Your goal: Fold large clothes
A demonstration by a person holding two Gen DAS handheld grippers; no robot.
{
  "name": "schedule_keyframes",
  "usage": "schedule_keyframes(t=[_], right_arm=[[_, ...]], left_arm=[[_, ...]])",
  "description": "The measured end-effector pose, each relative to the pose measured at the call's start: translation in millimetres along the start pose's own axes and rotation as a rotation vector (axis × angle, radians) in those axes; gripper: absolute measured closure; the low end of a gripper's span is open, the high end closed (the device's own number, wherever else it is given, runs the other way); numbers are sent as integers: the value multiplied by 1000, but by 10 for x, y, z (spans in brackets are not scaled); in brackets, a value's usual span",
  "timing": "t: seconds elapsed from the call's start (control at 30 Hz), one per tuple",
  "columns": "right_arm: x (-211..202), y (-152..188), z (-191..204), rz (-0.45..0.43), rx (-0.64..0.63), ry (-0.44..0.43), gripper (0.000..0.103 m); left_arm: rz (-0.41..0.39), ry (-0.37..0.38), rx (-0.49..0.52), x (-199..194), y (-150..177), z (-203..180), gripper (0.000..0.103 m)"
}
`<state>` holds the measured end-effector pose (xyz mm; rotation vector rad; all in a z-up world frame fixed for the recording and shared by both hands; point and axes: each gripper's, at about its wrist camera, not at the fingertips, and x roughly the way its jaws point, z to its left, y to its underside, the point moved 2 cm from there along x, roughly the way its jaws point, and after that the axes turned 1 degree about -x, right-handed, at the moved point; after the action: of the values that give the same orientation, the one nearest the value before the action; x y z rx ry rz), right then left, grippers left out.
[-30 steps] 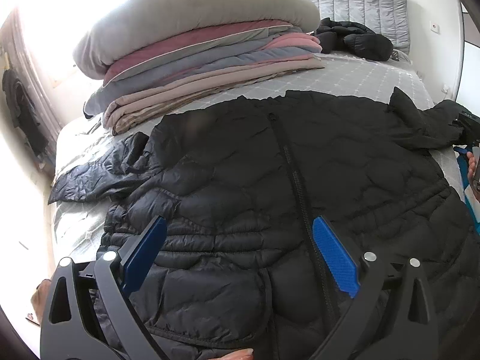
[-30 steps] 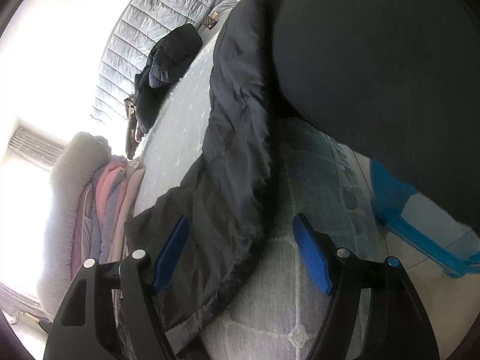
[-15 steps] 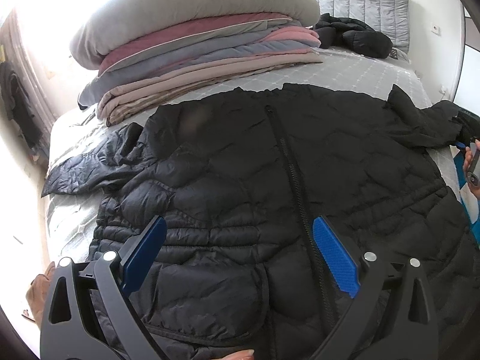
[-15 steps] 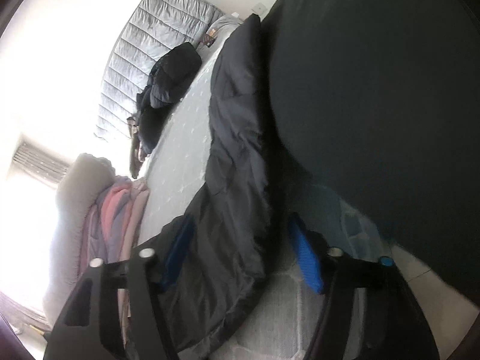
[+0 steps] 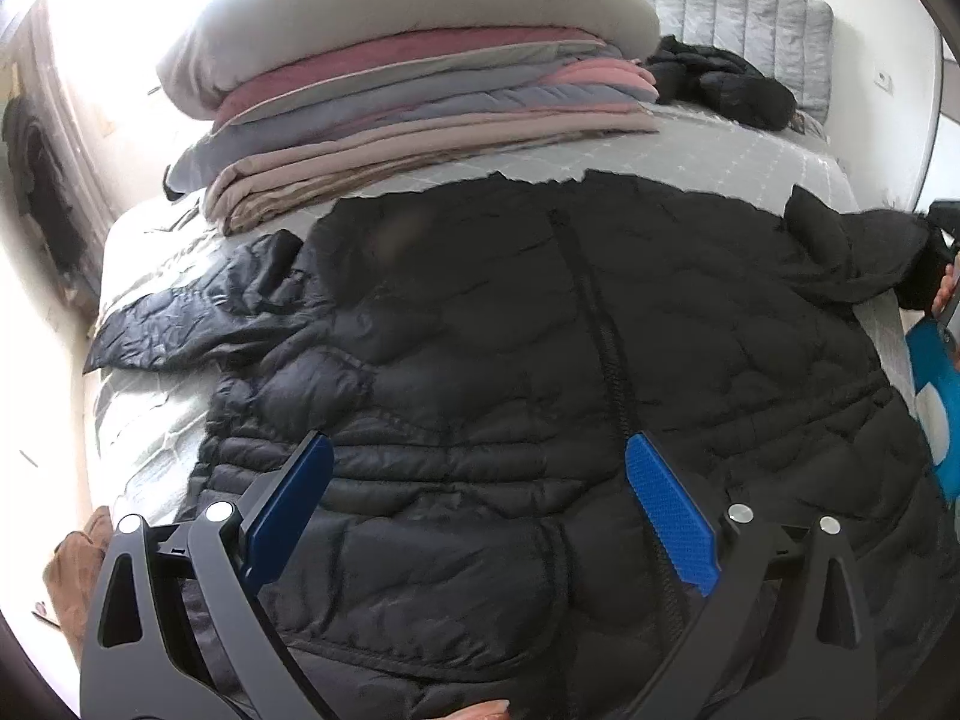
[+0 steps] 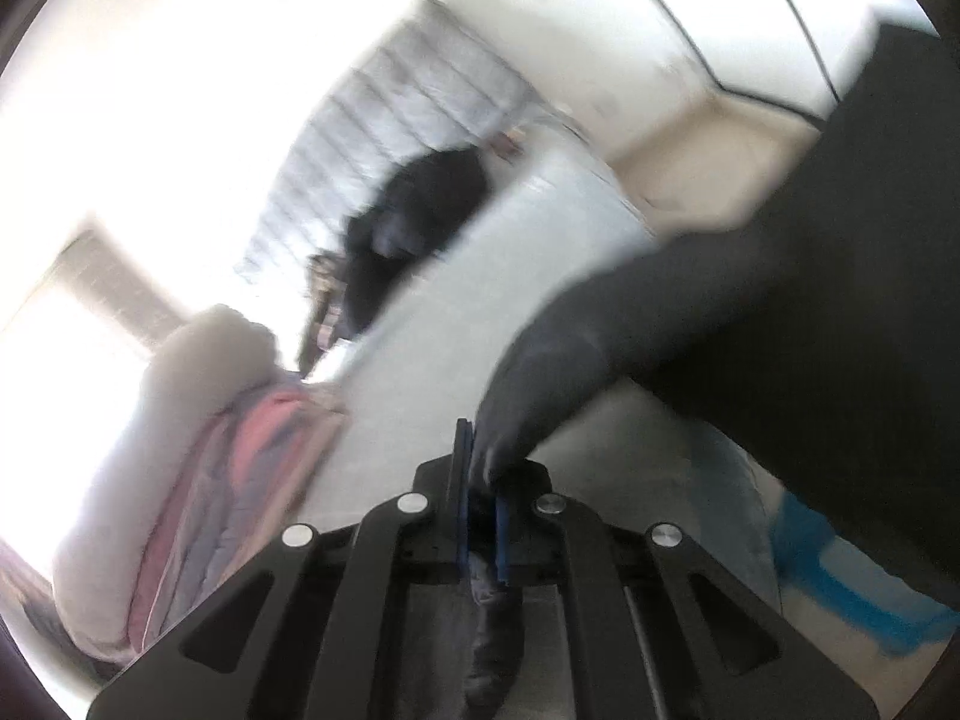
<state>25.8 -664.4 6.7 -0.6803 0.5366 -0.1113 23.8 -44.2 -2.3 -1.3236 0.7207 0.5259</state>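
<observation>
Bed (image 5: 750, 162) with grey quilted mattress fills most of the left wrist view; padded grey headboard (image 5: 738, 6) at 1 o'clock, white wall behind it, bright window on the left side.

Black puffer jacket (image 5: 540, 330) lies front-up and spread across the near half of the bed, zip running centre from 12 to 6. One sleeve (image 5: 198, 312) is out flat at 9 o'clock; the other sleeve (image 5: 864, 246) is lifted toward 3 o'clock at the bed edge.

Stack of folded bedding (image 5: 408, 90), grey, pink and beige, sits at 11 o'clock just beyond the jacket's far edge. Second dark garment (image 5: 726, 84) is bunched near the headboard.

Left gripper (image 5: 480, 510): jaws wide apart, hovering over the jacket's lower part, nothing between the pads, no contact I can confirm.

Right gripper (image 6: 480, 468): jaws just closed, now clamped on black jacket fabric, which rises from the pads toward 2 o'clock. Right wrist view is motion-blurred; detail beyond that is unreadable.
</observation>
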Motion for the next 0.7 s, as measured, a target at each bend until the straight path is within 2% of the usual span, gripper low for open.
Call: schedule_keyframes(t=[0.1, 0.2, 0.3, 0.33, 0.37, 0.43, 0.53, 0.57, 0.6, 0.67, 0.7], right_arm=[[-166, -14, 584, -36, -114, -83, 96], [-299, 173, 1306, -44, -249, -189, 96], [-360, 630, 2100, -7, -396, -306, 96], [-347, 749, 2252, 7, -426, -325, 96], [-322, 1022, 2512, 38, -488, -357, 96], [-231, 1580, 2861, 119, -594, -399, 96], [-40, 2347, 3057, 257, -699, -410, 96], [110, 2766, 3049, 356, -753, -390, 94], [218, 3037, 3014, 429, -791, -368, 89], [422, 3556, 2890, 585, -871, -330, 70], [492, 3746, 2817, 658, -904, -307, 67]], left_arm=[[-14, -6, -36, -57, -18, 174, 9], [-11, -1, -73, -93, -16, 328, 9], [-5, 18, -115, -129, -2, 489, 9], [-8, 15, -125, -150, 5, 548, 9], [-12, 11, -131, -167, 8, 599, 9], [-19, 6, -149, -203, 17, 711, 9], [-22, 3, -184, -243, 38, 896, 9], [-20, 4, -197, -247, 46, 962, 9], [-18, 6, -206, -251, 50, 997, 9], [-7, 23, -247, -261, 70, 1127, 9], [-1, 33, -264, -261, 79, 1175, 9]])
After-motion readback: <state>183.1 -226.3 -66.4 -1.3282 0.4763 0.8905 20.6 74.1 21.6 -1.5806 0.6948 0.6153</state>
